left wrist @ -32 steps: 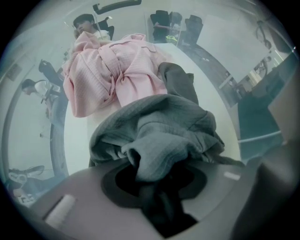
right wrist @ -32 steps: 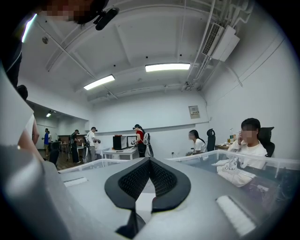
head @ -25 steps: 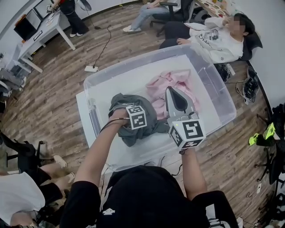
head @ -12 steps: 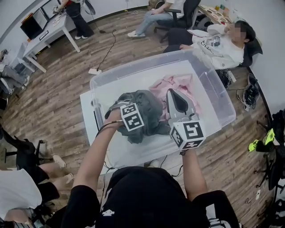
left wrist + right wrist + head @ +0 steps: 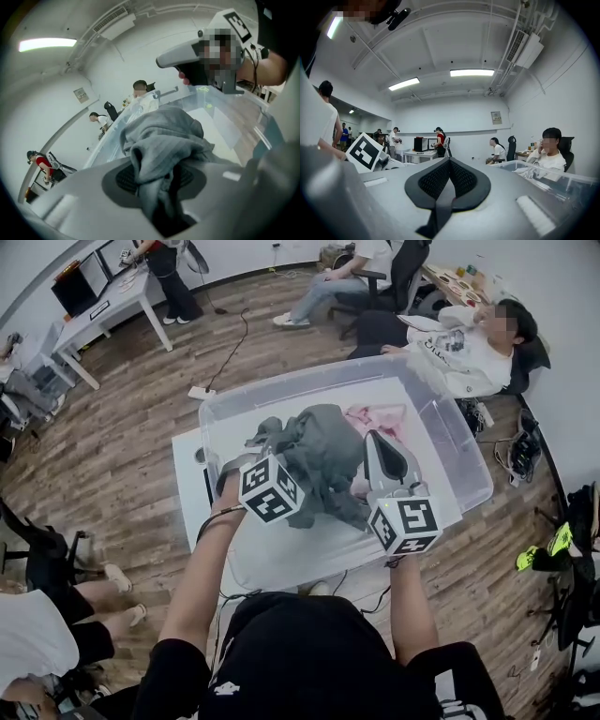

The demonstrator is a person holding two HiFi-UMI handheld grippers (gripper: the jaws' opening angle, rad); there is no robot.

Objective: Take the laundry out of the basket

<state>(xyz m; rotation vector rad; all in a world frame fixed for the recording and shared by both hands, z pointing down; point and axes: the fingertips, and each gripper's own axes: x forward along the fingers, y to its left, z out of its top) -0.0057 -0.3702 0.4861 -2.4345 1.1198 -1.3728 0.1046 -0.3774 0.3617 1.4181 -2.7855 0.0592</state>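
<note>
A clear plastic bin (image 5: 469, 460) serves as the laundry basket on a white table. My left gripper (image 5: 246, 463) is shut on a dark grey garment (image 5: 323, 457), which hangs lifted above the bin; in the left gripper view the grey cloth (image 5: 161, 140) is bunched between the pads. A pink garment (image 5: 382, 418) lies on the bin's floor, partly hidden behind the grey one. My right gripper (image 5: 379, 442) hovers over the bin's right half, shut and holding nothing; its pads (image 5: 449, 180) meet with only the room beyond them.
The bin's rim (image 5: 309, 381) and walls surround both grippers. A seated person (image 5: 469, 338) is close behind the bin's far right corner, another sits further back. A desk (image 5: 103, 306) stands at the far left. A power strip (image 5: 199, 392) lies on the wood floor.
My left gripper has risen and moved away from me, lifting the grey garment off the bin floor. The right gripper has barely shifted.
</note>
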